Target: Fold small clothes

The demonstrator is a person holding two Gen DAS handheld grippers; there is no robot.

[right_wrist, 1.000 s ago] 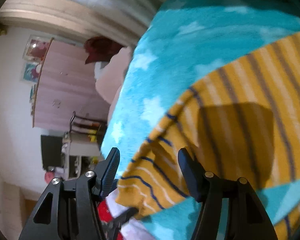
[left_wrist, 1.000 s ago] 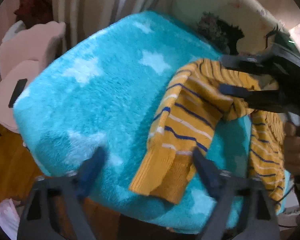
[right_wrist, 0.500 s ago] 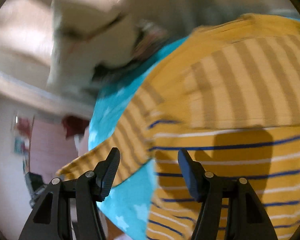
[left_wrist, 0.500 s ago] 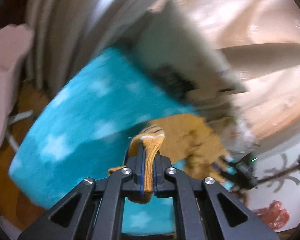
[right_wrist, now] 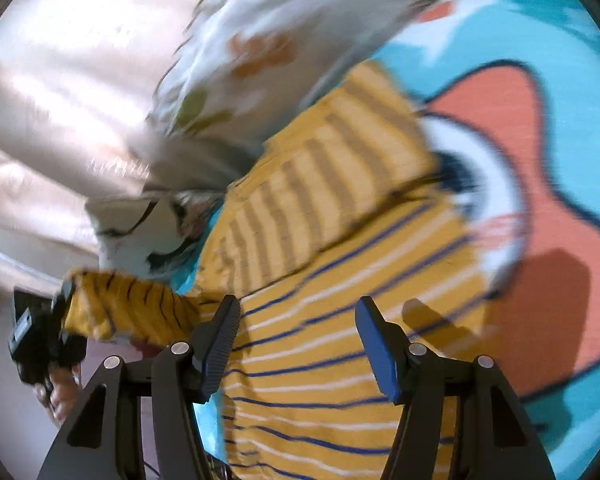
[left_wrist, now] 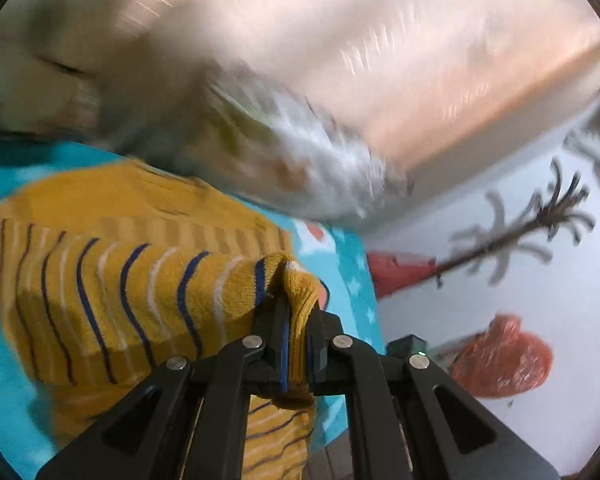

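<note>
A small yellow sweater [right_wrist: 340, 320] with blue and white stripes lies on a turquoise blanket [right_wrist: 540, 24] with an orange fish print. My left gripper [left_wrist: 294, 316] is shut on the sweater's sleeve cuff [left_wrist: 296, 280] and holds it up, the sleeve [left_wrist: 120, 300] stretching off to the left. In the right wrist view the left gripper [right_wrist: 56, 320] shows at the far left with the sleeve [right_wrist: 132, 312] in it. My right gripper [right_wrist: 296, 340] is open and empty, hovering just above the sweater's body.
A white floral-print cloth [right_wrist: 260, 40] lies bunched beyond the sweater at the blanket's far edge. A white wall with painted decals [left_wrist: 500, 360] is at the right in the left wrist view. Both views are motion-blurred.
My left gripper closed on the sleeve cuff and swung it up and to the right. My right gripper moved over the sweater's body, staying open.
</note>
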